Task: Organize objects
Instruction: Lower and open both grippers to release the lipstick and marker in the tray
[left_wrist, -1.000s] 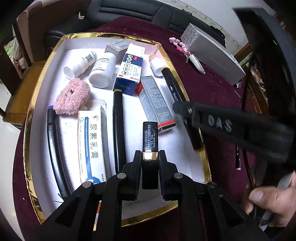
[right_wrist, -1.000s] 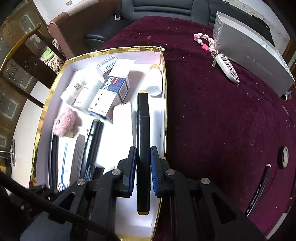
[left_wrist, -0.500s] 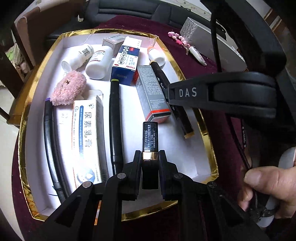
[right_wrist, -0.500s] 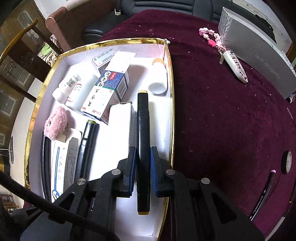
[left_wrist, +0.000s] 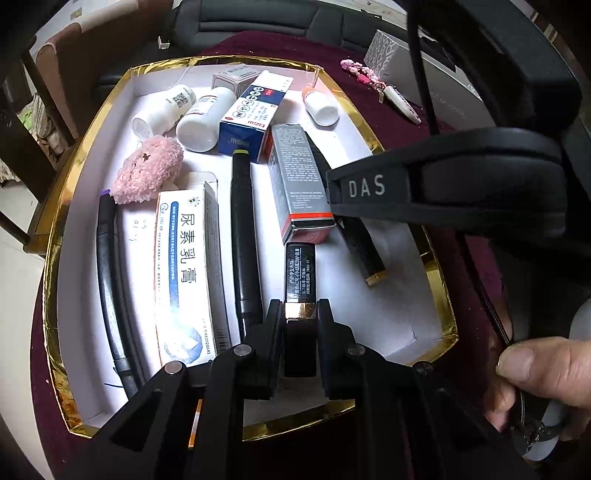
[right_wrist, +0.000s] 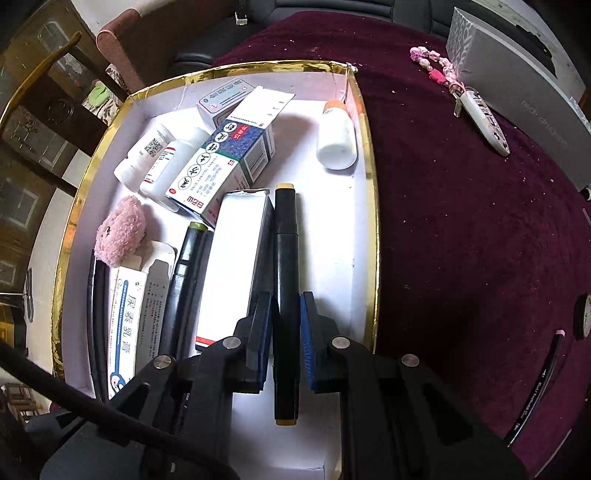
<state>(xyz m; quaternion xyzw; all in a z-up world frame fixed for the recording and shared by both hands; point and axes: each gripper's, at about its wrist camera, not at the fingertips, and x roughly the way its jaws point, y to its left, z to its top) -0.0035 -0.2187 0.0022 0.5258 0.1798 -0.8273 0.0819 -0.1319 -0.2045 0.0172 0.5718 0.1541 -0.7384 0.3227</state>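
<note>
A gold-rimmed white tray holds medicine boxes, white bottles, a pink plush puff and black markers. My left gripper is shut on a black lipstick tube with a gold band, low over the tray's near middle. My right gripper is shut on a black marker with tan ends, lying along the tray's right side beside a white box. The right gripper's body crosses the left wrist view.
On the maroon tablecloth lie a pink bead keychain with a patterned fob, a grey box, a black pen and a small round disc. Chairs and a sofa stand behind the table.
Both grippers have moved forward and lower into the tray with their loads; the tray contents look nearer. The right gripper's body has swung further across the left wrist view.
</note>
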